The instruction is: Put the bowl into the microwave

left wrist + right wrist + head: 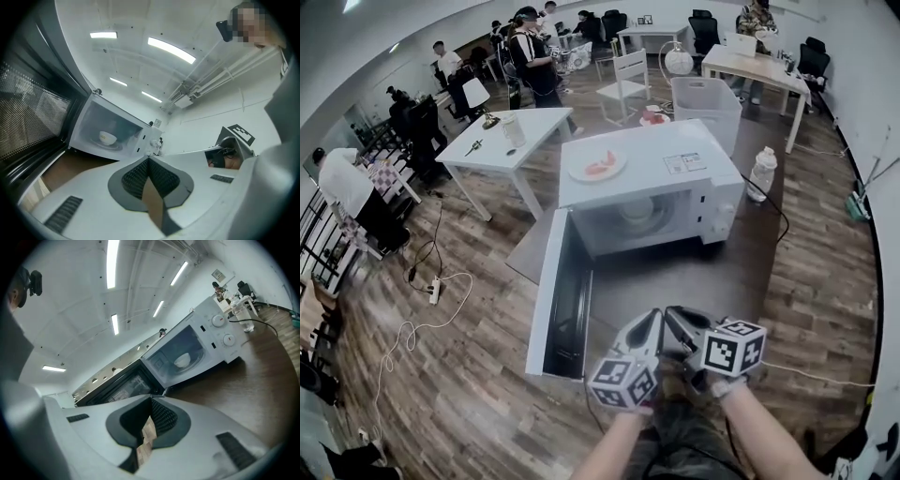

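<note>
The white microwave (675,159) stands on a dark brown table (675,277) with its door (549,295) swung wide open to the left. A white bowl (636,210) sits on the turntable inside; it shows too in the left gripper view (108,137) and the right gripper view (183,360). Both grippers hang close to the person's body, well in front of the microwave and side by side. My left gripper (651,324) (149,161) is shut with nothing between its pads. Likewise my right gripper (676,319) (151,402) is shut and holds nothing.
A plate with red food (597,166) lies on top of the microwave. A plastic bottle (761,173) and a black cable are at the table's right. A white table (502,141), a clear bin (705,98), chairs and several people fill the room behind.
</note>
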`<state>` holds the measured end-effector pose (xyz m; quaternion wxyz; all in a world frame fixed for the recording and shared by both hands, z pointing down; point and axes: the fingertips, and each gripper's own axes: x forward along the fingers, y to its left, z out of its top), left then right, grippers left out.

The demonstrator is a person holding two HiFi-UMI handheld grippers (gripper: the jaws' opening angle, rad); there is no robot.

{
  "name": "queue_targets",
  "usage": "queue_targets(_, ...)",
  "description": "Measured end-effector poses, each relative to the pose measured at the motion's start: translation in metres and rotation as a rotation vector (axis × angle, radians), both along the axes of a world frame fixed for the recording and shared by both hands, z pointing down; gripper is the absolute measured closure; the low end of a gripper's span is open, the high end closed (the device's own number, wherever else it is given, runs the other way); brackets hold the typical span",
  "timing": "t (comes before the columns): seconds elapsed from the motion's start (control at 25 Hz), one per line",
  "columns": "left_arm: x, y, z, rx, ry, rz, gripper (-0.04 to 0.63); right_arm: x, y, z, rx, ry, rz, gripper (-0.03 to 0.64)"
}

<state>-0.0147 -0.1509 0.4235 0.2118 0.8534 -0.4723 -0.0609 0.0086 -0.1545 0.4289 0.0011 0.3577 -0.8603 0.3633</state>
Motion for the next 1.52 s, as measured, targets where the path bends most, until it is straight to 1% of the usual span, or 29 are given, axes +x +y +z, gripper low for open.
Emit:
queue_targets(0.48,-0.003,0.057,-0.021,0.035,0.007,0.018,0.595,-0.003,0.063,-0.019,0.017,-0.021,0.028,0.615)
queue_targets(0.64,-0.001,0.076,-0.028,0.059,0.020,0.034,0.595,0.001,0.082,-0.014,0.009,-0.012,0.053,0.617)
queue_targets(0.8,0.001,0.091,-0.033,0.072,0.015,0.052,0.595,-0.001,0.097,-0.021,0.017,-0.030,0.053,0.617)
queue_targets(1.12,0.007,0.110,-0.041,0.077,0.002,0.065,0.595,0.006,0.117,-0.026,0.020,-0.015,0.031,0.617)
queue_targets(1.32,0.016,0.118,-0.049,0.088,-0.003,0.056,0.595,0.013,0.124,-0.037,0.033,-0.027,0.016,0.617)
queue_targets(1.52,0.034,0.139,-0.048,0.074,0.003,0.044,0.595,0.031,0.145,-0.035,0.011,-0.039,0.012,0.617)
